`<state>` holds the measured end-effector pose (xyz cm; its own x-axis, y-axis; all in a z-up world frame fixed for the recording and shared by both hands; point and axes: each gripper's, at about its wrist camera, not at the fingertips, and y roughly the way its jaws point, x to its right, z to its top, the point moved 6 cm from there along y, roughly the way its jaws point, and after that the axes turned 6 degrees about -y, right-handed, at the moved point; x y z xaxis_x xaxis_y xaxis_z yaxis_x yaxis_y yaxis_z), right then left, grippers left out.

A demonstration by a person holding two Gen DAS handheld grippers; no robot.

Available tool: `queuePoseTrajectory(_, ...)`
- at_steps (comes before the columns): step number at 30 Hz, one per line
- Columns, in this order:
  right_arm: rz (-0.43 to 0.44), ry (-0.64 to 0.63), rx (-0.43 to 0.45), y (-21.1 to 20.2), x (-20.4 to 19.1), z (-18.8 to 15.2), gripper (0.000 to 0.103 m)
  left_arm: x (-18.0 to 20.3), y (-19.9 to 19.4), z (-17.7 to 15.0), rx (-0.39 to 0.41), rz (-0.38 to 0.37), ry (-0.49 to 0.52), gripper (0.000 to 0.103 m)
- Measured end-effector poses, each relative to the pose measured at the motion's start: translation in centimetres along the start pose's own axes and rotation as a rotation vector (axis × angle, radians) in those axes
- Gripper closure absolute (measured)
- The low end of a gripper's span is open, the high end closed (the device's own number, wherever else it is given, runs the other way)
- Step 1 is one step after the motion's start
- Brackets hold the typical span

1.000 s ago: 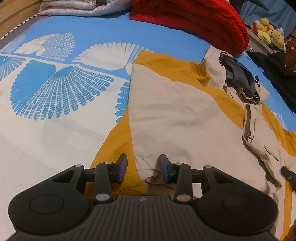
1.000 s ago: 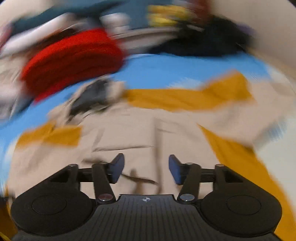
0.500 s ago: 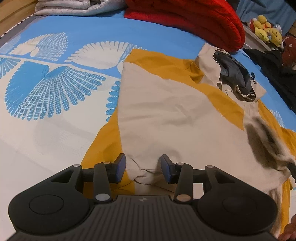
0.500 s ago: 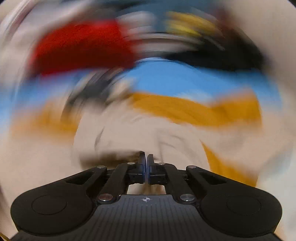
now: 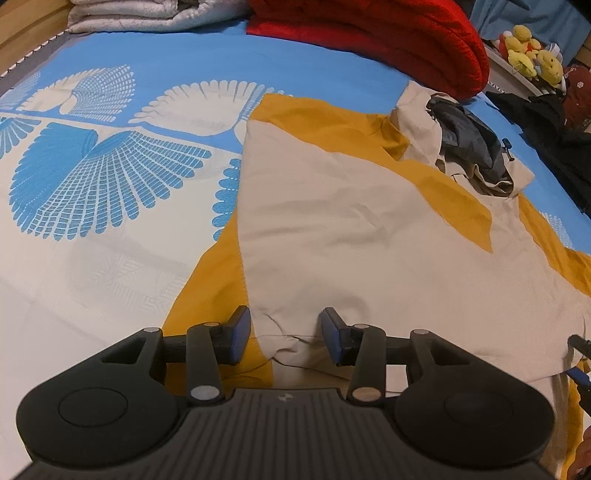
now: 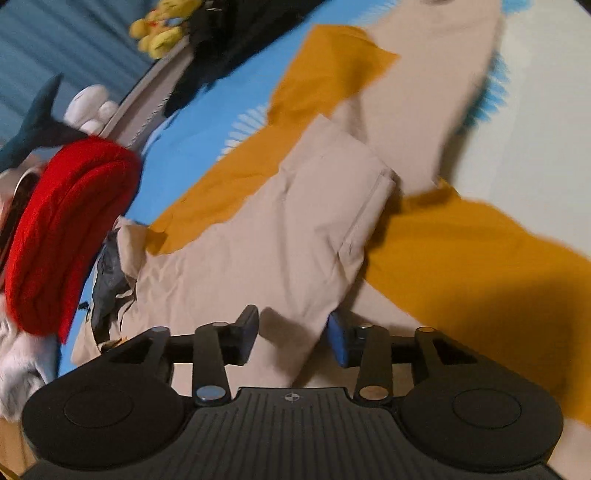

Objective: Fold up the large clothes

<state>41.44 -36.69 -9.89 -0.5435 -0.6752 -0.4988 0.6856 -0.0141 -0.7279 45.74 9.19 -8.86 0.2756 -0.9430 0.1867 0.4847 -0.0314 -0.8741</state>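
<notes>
You had the beige-and-mustard jacket [image 5: 354, 236] spread flat on the bed cover [image 5: 110, 258], its long axis running from the hem at the near edge up toward the hood [image 5: 469, 147] at the far right corner. The hood lay open like a pouch, showing only dark grey lining inside; nothing else could be made out in it. Fabric read as thin woven cloth, matte, lightly creased, with mustard panels cut on diagonals across the beige. One sleeve [image 6: 332, 206] lay folded across the body, its stitched cuff end squared off. Your left gripper [image 5: 284, 338] pointed steeply down at the hem, jaws apart, a loose thread and the puckered hem corner lying between the blue pads without being pinched. Your right gripper [image 6: 293, 338] had just been opening its jaws, and they stood apart over the beige cloth, with the folded sleeve's edge lying in the gap; the view was motion-blurred, so whether a pad touched it could not be told. The cover was quilted, blue with white fan prints. A thick red quilted blanket [image 5: 388, 37] sat folded along the far edge, a pale grey one [image 5: 147, 14] beside it at the far left corner.
</notes>
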Motion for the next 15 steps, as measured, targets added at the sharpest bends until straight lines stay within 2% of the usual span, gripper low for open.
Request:
queuePoseTrajectory(3,-0.053,0.000,-0.022,1.0,0.8,0.4,0.060,-0.1,0.1,0.0,-0.001,0.000,-0.003,0.056)
queuePoseTrajectory(4,-0.050,0.028,-0.024,1.1,1.9,0.4,0.065,-0.1,0.1,0.0,-0.002,0.000,-0.003,0.056)
queuePoseTrajectory(5,-0.040,0.049,-0.026,1.1,2.6,0.5,0.085,-0.1,0.1,0.1,-0.002,0.000,-0.003,0.056)
queuePoseTrajectory(7,-0.016,0.042,-0.002,0.8,2.6,1.3,0.098,-0.2,0.1,0.0,-0.002,0.000,-0.001,0.056)
queuePoseTrajectory(10,0.145,-0.051,0.154,-1.4,-0.1,2.9,0.099,-0.3,0.3,-0.1,-0.005,0.007,0.002,0.056)
queuePoseTrajectory(12,0.213,-0.107,0.213,-2.5,-1.6,3.5,0.098,-0.4,0.5,-0.1,-0.007,0.015,0.007,0.056)
queuePoseTrajectory(13,0.215,-0.108,0.216,-2.5,-1.7,3.7,0.096,-0.6,0.7,0.0,-0.006,0.020,0.004,0.056)
queuePoseTrajectory(14,0.167,-0.099,0.200,-2.1,-1.2,3.8,0.089,-0.7,0.8,0.0,-0.008,0.025,-0.003,0.056)
queuePoseTrajectory(15,0.078,-0.096,0.166,-1.5,-0.4,3.7,0.082,-0.9,0.8,0.0,-0.010,0.031,-0.009,0.056)
